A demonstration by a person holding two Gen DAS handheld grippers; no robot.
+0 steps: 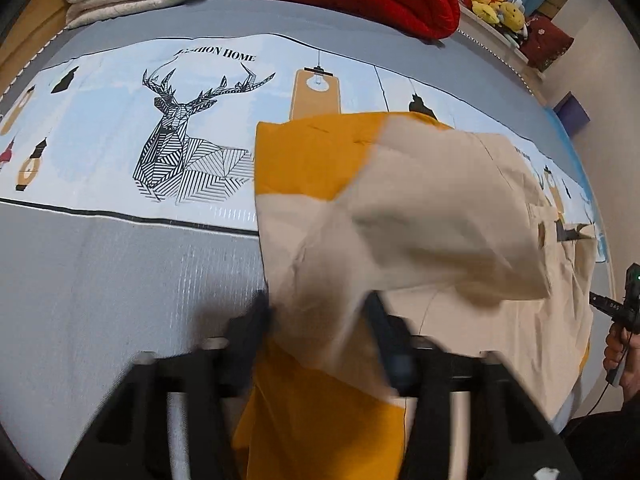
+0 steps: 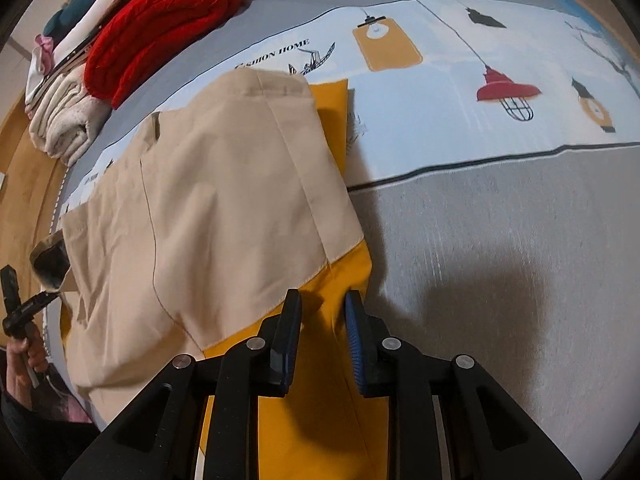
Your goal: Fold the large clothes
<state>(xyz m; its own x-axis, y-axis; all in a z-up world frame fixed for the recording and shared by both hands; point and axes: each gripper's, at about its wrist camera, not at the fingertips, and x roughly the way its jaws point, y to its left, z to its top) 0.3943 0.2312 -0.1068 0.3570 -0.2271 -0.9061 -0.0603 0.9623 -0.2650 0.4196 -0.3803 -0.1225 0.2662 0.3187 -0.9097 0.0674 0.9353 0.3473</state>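
Left wrist: left gripper (image 1: 320, 320) fingers pinch the beige-and-yellow garment (image 1: 420, 216), lifted.

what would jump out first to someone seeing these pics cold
The beige and mustard garment spread over the middle of the bed stands out first, one part of it lifted and blurred at the left gripper. Beside it, the bedspread's black geometric deer print catches the eye. At the head of the bed lies a bright red folded blanket.
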